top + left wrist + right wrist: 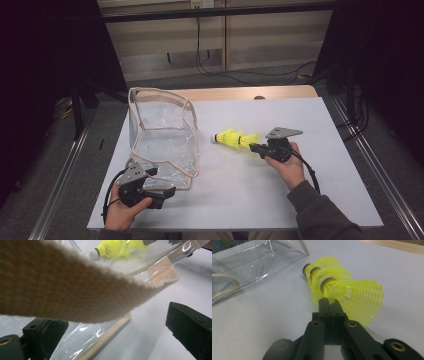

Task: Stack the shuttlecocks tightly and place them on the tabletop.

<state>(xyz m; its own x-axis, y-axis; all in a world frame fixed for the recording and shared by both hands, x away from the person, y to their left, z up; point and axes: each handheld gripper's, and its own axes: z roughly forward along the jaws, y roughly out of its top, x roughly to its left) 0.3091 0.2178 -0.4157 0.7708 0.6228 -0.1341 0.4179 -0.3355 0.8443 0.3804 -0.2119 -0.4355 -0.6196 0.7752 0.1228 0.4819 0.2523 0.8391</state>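
1. Right gripper (256, 147), centre-right: jaws pinched on the skirt of stacked yellow shuttlecocks (234, 138), aimed toward the bag.
2. Left gripper (167, 192), lower left: jaws open beside the clear bag (162, 142), ready to steady its strap (75, 293).

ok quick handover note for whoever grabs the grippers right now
Left gripper: jaws open, at the near edge of the clear plastic bag with beige fabric trim; its beige strap hangs across the jaws, not gripped.
Right gripper: shut on the skirt of the nested stack of yellow plastic shuttlecocks, cork ends towards the bag.
Done: shuttlecocks grasped.
Left: probably hold the bag open and put the shuttlecocks inside.
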